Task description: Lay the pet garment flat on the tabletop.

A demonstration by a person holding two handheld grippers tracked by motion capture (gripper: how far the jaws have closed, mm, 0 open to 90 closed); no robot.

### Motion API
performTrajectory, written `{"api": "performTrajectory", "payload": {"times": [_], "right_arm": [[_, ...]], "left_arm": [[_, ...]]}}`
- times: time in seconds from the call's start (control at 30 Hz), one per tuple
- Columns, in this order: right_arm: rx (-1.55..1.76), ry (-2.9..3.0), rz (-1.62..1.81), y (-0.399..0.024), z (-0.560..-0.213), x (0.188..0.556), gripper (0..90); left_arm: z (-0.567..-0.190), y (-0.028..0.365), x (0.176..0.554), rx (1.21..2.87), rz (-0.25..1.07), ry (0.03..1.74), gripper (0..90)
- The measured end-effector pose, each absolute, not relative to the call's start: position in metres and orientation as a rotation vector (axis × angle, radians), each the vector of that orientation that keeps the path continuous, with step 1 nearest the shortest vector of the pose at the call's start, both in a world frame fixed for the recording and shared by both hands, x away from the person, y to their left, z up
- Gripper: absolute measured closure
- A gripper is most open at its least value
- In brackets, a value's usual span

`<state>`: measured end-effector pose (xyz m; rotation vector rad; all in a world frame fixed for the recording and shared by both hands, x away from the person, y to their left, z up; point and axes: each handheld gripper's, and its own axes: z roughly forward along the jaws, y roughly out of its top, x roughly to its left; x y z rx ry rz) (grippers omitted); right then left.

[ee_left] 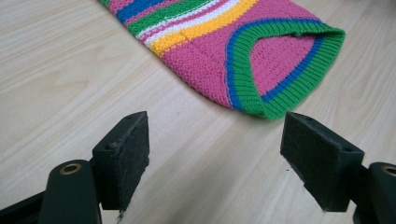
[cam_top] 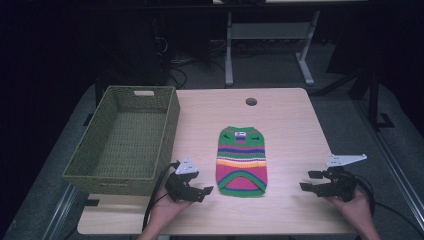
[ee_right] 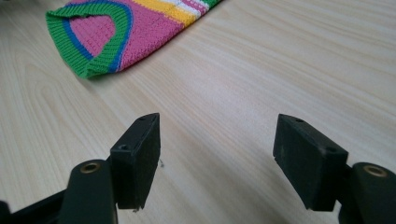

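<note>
- Striped knit sweater (cam_top: 242,161) lies flat, mid-table, hem toward the person.
- Left gripper (cam_top: 206,191) just beside the hem's left corner; jaws wide apart, empty.
- Right gripper (cam_top: 307,180) farther off to the right; jaws wide, empty.
- Woven basket (cam_top: 125,137) at the table's (cam_top: 290,125) left.

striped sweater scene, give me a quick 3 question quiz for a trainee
1. True or false: the striped sweater lies inside the green basket.
2. Which gripper is nearer the sweater: A left gripper, B right gripper?
3. Fill in: both grippers' jaws are ____ with nothing between them.

Key: 1 false, it lies flat on the table; 2 A; 3 open.
</note>
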<state>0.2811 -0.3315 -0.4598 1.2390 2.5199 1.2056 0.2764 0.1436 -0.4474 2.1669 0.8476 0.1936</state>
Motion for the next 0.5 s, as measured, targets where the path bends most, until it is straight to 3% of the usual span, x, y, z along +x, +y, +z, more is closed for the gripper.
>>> {"api": "performTrajectory", "payload": {"times": [0.5], "right_arm": [[1.234, 2.458, 1.256, -0.338, -0.465, 0.252, 27.7]], "left_arm": [[-0.450, 0.146, 0.259, 2.148, 0.177, 0.834, 23.3]]}}
